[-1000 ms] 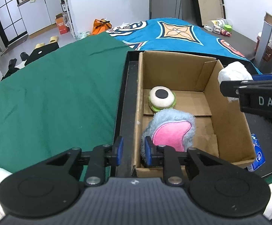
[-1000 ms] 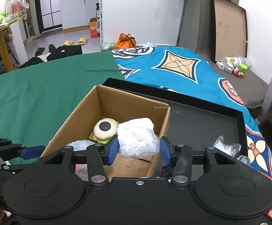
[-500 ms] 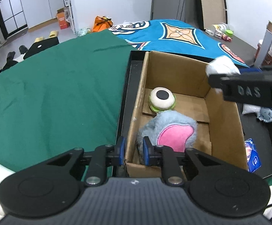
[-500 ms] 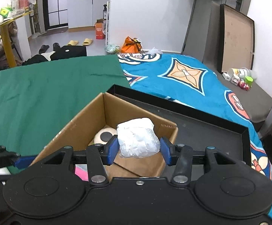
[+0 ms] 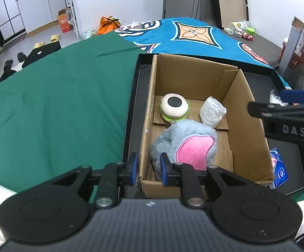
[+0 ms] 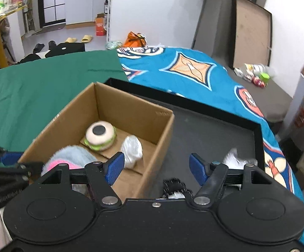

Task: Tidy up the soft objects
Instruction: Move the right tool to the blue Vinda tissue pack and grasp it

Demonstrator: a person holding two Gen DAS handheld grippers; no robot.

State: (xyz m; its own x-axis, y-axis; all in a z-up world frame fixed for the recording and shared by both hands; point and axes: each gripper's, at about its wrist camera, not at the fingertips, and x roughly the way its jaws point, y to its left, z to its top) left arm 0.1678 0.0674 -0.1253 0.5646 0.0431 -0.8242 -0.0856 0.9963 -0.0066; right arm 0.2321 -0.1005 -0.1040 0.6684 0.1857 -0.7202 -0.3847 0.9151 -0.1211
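Three soft things lie in the cardboard box [image 5: 244,113], which sits in a black tray [image 5: 135,96] on a green cloth [image 5: 57,105]. At the left, the left gripper [image 5: 147,168] pinches the box's near corner wall, jaws close together. Inside, a grey and pink plush [image 5: 185,145] lies nearest, a round white and green toy [image 5: 174,109] behind it, and a white bundle [image 5: 211,113] just beside that. At the right, the right gripper [image 6: 155,169] has just been opening; its jaws stand spread with nothing between them.

Brown cardboard box [image 5: 246,113] holds a grey plush [image 5: 185,145] with a pink patch, a white bundle [image 5: 211,112] (crinkled), a cream-and-green toy [image 5: 174,108] at eleven o'clock.
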